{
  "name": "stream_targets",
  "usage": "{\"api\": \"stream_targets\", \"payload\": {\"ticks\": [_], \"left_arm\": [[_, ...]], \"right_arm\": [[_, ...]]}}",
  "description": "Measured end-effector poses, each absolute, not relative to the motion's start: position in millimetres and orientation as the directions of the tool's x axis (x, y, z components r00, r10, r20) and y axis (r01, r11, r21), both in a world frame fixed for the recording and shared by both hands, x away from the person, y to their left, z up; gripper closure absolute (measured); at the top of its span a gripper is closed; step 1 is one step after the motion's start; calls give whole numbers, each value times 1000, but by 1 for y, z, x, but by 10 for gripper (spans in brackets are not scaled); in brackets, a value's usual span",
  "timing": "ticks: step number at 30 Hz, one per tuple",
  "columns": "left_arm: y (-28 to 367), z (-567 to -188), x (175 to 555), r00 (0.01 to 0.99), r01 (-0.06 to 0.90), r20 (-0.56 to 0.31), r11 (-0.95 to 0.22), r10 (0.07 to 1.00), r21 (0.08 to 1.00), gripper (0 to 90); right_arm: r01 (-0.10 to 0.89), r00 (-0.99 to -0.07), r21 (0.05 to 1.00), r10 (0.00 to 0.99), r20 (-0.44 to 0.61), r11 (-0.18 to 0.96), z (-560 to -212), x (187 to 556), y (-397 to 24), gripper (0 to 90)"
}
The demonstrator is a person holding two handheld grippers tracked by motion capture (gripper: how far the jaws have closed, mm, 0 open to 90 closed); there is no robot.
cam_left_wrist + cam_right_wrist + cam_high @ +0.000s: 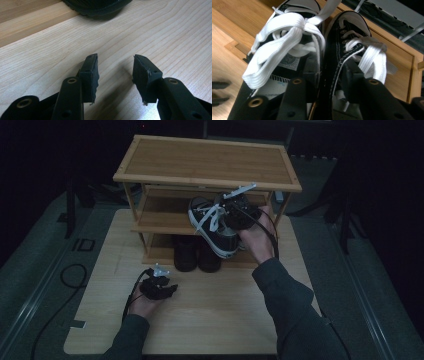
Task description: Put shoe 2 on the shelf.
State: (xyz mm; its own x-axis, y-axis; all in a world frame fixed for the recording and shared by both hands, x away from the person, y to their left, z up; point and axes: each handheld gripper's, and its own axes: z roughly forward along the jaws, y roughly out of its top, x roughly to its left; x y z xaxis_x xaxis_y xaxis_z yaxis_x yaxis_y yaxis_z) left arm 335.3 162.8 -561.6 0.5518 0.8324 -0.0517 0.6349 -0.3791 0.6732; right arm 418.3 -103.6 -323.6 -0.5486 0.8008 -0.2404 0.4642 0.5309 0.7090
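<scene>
Near left, on the desk [210,320]: left tool [159,289] resting low, jaws apart, nothing between them. Farther right, at the middle shelf [160,222] of the wooden rack [207,162]: right tool [235,212], one jaw inside each of two black sneakers [212,225] with white laces, pair tilted over the shelf's near edge; grip uncertain. Below, on the bottom shelf: dark shoes [196,254].
</scene>
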Motion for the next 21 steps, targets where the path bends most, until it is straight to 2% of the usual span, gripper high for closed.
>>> {"api": "stream_targets", "payload": {"ticks": [9, 21], "left_arm": [[162, -561, 336, 552, 636, -50, -381, 832, 671, 556], [162, -561, 336, 553, 636, -51, -382, 831, 670, 556]], "right_arm": [[425, -588, 719, 772, -243, 550, -322, 414, -113, 608], [389, -638, 735, 738, -220, 556, -320, 412, -125, 598]]}}
